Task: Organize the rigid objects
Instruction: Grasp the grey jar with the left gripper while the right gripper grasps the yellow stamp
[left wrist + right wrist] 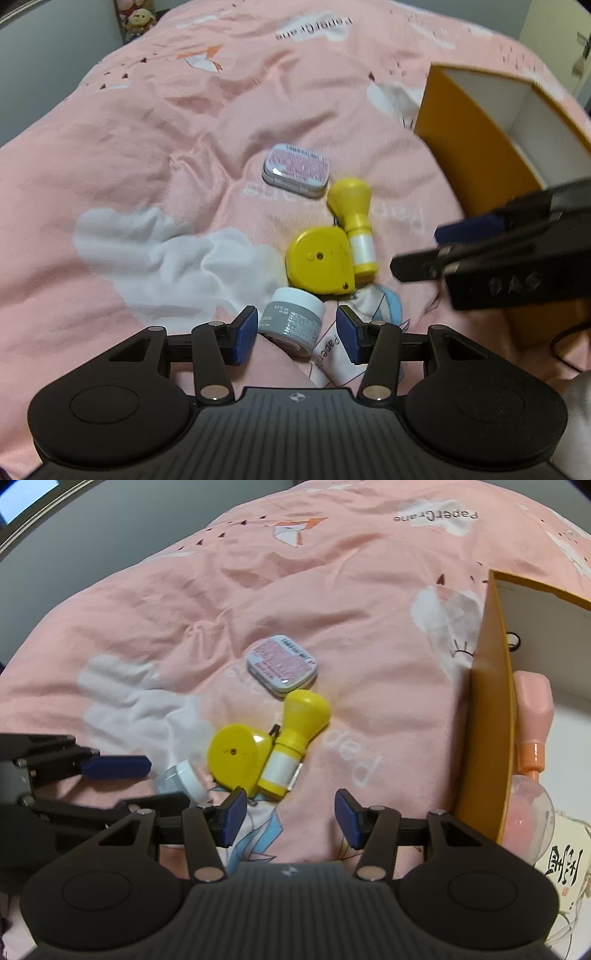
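Note:
On the pink bedspread lie a small grey jar with a white lid (291, 322) (181, 780), a flat yellow tape measure (320, 260) (236, 757), a yellow stamp with a knob handle (354, 221) (293, 738) and a pink-and-white tin (296, 172) (282, 664). My left gripper (297, 334) (144, 781) is open, its blue pads on either side of the jar without touching it. My right gripper (290, 818) (424, 251) is open and empty, just in front of the stamp and tape measure.
An orange box with a white inside (476, 147) (491, 716) stands open at the right. It holds a pink bottle (533, 709) and a clear round capsule (528, 812). Stuffed toys (138, 18) sit at the far left corner.

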The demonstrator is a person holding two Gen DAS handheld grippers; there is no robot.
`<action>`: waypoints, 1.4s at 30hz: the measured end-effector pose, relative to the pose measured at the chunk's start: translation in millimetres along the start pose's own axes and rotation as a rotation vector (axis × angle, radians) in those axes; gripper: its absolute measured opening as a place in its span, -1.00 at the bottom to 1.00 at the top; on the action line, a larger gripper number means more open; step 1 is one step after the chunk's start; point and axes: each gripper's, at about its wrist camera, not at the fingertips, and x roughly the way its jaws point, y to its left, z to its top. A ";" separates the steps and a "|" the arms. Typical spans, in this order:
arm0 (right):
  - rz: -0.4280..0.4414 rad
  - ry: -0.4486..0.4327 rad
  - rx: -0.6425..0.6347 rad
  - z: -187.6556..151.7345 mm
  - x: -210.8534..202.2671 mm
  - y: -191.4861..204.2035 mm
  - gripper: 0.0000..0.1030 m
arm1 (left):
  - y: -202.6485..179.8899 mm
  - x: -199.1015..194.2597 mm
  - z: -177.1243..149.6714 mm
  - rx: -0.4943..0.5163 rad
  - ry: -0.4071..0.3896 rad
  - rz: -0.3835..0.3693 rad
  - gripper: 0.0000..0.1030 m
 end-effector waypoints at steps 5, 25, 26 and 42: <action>0.011 0.008 0.000 0.5 4.8 -0.7 0.08 | -1.6 14.2 2.6 0.011 0.044 0.037 0.12; 0.011 0.017 -0.014 8.8 9.6 2.2 0.18 | 15.0 0.0 4.2 -0.129 -0.045 0.028 -0.01; 0.011 0.015 -0.020 11.8 9.6 3.4 0.17 | 17.9 -3.3 4.6 -0.156 -0.060 0.032 -0.01; -0.033 0.046 0.100 48.7 58.0 -1.0 -0.32 | 28.2 -7.4 11.5 -0.281 -0.131 0.062 -0.01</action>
